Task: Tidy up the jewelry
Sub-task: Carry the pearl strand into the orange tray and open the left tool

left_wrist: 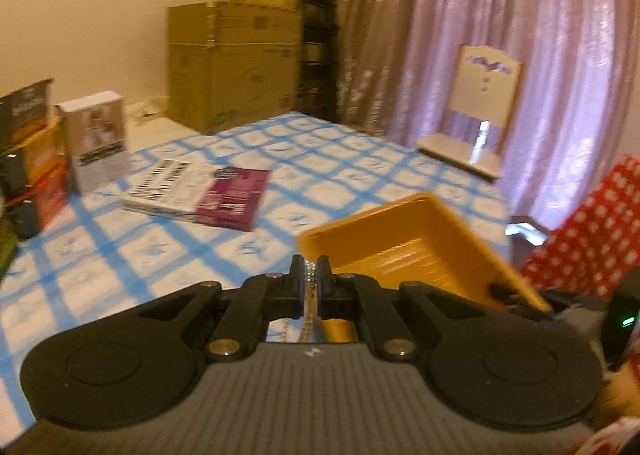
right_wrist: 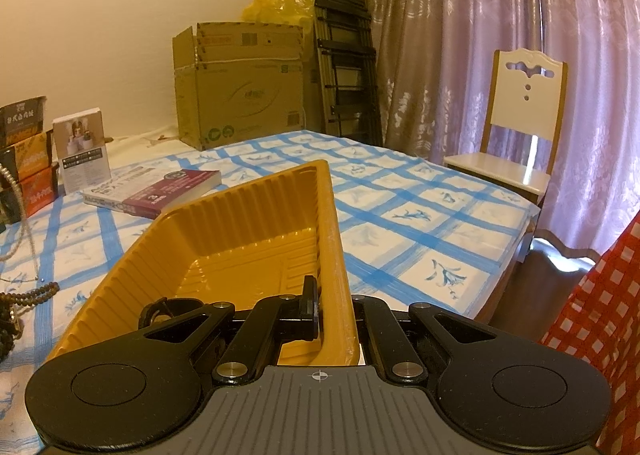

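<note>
Jewelry: a sparkly chain (left_wrist: 309, 287) sits pinched between the closed jaws of the left gripper (left_wrist: 310, 269), low centre of the left wrist view. Its lower length hangs behind the jaws toward the gripper body. That view is motion-blurred.

Yellow tray (right_wrist: 240, 239) fills the centre of the right wrist view, tilted, its far corner raised. Right gripper (right_wrist: 326, 295) is closed on the tray's right wall: one finger (right_wrist: 310, 303) lies inside the tray, the other is hidden behind the wall. In the left wrist view the tray (left_wrist: 420, 239) lies just right of the chain, lower right of centre, interior open to the camera and holding nothing visible.

More jewelry at the left edge of the right wrist view: a pearl strand (right_wrist: 12, 183) hanging, and dark beads (right_wrist: 28, 295) lying on the blue-checked cloth (right_wrist: 400, 215).

Background, right wrist view: book (right_wrist: 160, 191) flat on the cloth at centre left; cardboard box (right_wrist: 240, 91) upper centre; white chair (right_wrist: 520, 115) at right against the curtain (right_wrist: 440, 35).
</note>
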A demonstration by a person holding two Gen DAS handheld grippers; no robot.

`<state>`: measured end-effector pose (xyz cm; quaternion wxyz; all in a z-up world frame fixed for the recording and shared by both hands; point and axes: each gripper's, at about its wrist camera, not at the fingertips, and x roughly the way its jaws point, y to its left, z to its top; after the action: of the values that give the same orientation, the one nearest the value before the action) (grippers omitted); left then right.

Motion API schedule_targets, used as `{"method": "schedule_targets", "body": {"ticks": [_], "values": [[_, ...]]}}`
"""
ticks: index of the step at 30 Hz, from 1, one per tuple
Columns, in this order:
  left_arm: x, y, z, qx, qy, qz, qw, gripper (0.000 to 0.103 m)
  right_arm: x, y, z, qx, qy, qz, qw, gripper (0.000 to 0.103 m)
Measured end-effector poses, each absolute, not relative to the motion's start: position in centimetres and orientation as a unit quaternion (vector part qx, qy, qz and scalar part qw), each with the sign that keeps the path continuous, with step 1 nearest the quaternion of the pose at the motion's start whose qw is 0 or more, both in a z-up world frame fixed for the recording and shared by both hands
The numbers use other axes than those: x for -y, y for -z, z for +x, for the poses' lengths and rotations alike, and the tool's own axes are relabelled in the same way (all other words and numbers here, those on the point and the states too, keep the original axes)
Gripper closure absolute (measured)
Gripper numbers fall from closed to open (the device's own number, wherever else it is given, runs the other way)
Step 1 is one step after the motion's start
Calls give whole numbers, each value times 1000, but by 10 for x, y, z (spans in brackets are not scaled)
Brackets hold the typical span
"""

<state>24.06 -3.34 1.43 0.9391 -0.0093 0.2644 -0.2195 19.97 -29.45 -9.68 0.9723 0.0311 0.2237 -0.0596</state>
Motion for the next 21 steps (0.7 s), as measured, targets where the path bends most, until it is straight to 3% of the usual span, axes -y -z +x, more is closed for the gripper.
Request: {"method": "schedule_targets", "body": {"ticks": [21], "values": [[152,31,260,-327,338,-92,878,100,296,95,193,-226,53,39,972,99]]}}
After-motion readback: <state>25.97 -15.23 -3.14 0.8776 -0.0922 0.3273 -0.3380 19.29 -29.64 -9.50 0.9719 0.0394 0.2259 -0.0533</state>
